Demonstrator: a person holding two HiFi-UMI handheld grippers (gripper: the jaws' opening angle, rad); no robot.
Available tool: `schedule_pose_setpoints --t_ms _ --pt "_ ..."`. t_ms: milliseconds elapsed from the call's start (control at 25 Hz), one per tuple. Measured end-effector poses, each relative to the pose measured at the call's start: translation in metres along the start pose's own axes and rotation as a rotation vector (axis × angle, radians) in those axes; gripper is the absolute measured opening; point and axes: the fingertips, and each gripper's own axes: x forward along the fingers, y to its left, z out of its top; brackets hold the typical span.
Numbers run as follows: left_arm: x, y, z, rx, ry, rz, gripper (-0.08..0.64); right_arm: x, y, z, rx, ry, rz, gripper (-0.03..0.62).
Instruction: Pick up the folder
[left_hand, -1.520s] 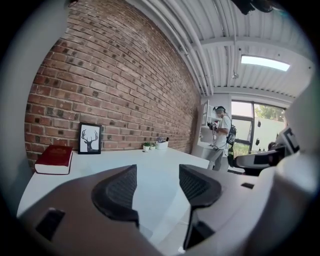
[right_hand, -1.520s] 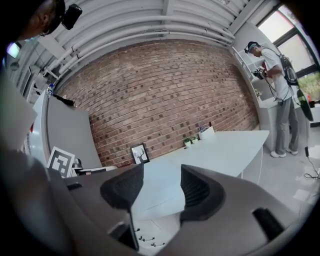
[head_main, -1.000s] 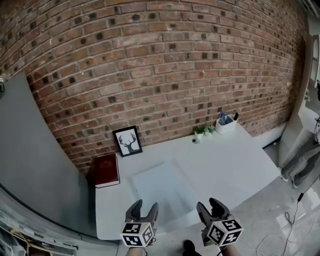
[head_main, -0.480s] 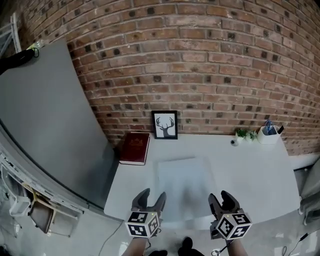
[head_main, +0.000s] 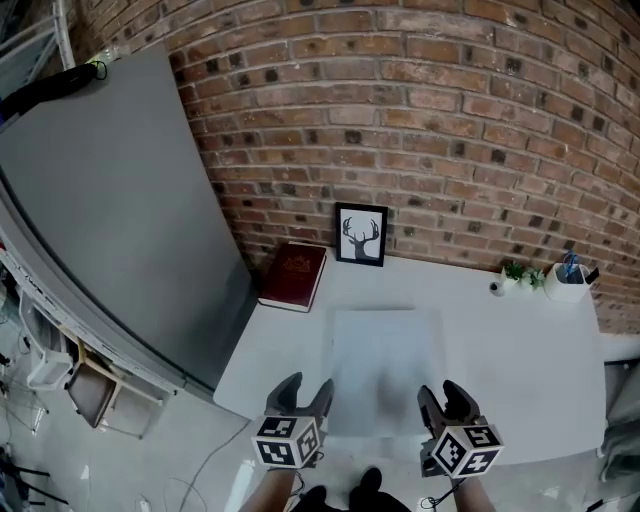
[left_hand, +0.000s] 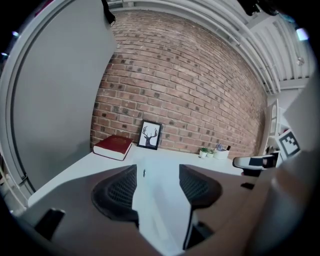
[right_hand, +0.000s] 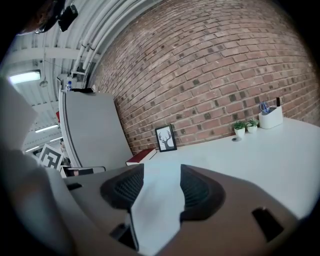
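Pale, translucent flat plastic folder (head_main: 388, 365) lies on the white table (head_main: 520, 355). I see my left gripper (head_main: 305, 390) at its seven o'clock and my right gripper (head_main: 443, 396) at five, both released, jaws apart, gripping nothing.

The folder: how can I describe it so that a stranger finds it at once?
Find the red brick wall and the white table against it. In the table's middle, before the framed antler picture, lies a flat pale grey rectangular folder. Unlike the dark red book to its left, it is thin and almost table-coloured.
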Motion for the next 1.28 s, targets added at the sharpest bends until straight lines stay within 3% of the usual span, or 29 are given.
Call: schedule_pose_setpoints --t_ms 880,1280 --pt "0.067 -0.018 -0.076 -0.14 0.27 -0.086 0.29 -0.019 -0.025 -0.018 0.044 0.022 -0.056 0.218" --pt "0.071 -0.02 -0.083 -0.125 0.295 -0.082 0.293 -0.014 -0.028 -0.024 0.042 0.039 -0.063 0.218"
